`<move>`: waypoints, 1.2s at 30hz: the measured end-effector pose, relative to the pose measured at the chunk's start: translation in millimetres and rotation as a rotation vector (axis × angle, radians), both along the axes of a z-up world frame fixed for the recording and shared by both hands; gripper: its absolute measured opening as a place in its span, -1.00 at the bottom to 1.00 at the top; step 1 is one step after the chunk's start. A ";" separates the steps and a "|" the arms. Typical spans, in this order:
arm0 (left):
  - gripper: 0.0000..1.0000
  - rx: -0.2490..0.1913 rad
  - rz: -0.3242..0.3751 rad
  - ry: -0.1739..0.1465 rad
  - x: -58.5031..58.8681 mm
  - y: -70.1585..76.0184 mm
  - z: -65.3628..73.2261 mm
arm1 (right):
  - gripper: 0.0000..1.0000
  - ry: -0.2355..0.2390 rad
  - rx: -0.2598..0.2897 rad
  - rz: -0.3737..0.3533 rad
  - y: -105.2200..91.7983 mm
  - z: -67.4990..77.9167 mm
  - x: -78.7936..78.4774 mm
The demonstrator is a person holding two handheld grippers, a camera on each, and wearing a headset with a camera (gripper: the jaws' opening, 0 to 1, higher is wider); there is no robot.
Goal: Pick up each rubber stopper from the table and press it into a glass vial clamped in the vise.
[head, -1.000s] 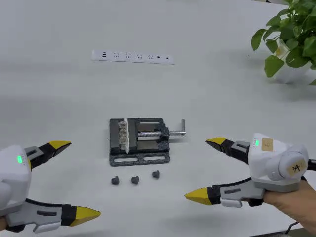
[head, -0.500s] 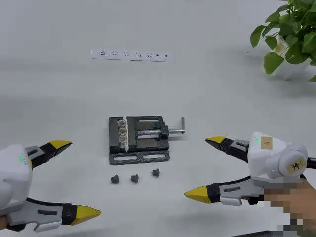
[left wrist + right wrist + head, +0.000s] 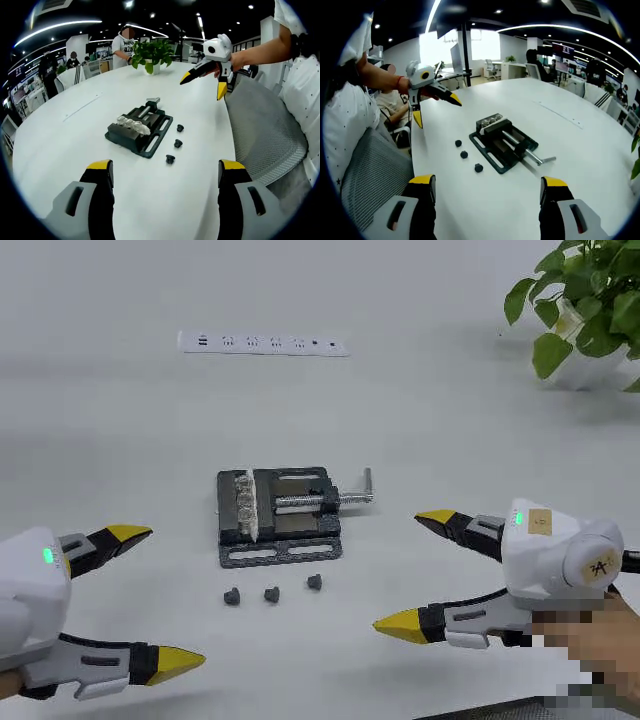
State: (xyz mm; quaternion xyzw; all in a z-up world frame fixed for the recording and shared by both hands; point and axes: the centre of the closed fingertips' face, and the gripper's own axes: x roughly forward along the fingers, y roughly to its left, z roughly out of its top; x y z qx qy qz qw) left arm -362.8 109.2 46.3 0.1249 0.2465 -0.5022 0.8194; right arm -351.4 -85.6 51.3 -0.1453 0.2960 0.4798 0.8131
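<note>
Facing the stoppers (image 3: 272, 594) — left claw (image 3: 168, 596) and right claw (image 3: 405, 570) are held spread, empty.
One is best pinched squarely, upright.

Three stoppers (image 3: 271, 594), one vise (image 3: 280, 517), one power strip (image 3: 263, 343), one plant (image 3: 585, 290)

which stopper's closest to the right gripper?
Head view's rightmost rubber stopper, slightly nearer the vise than the other two; the right gripper hangs on that side.
</note>
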 end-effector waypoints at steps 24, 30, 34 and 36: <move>0.18 0.104 -0.072 0.047 7.9 -10.1 -18.9 | 0.64 -0.005 0.019 -0.023 -5.4 -1.0 1.8; 0.06 0.136 -0.096 0.056 10.8 -14.1 -29.1 | 0.62 -0.007 0.024 -0.026 -4.1 -0.6 1.2; -0.03 0.157 -0.110 0.067 10.8 -18.0 -34.7 | 0.60 -0.009 0.023 -0.027 -5.9 -0.8 1.5; -0.06 0.161 -0.116 0.073 10.7 -19.1 -37.2 | 0.60 -0.009 0.023 -0.029 -7.1 -0.8 2.0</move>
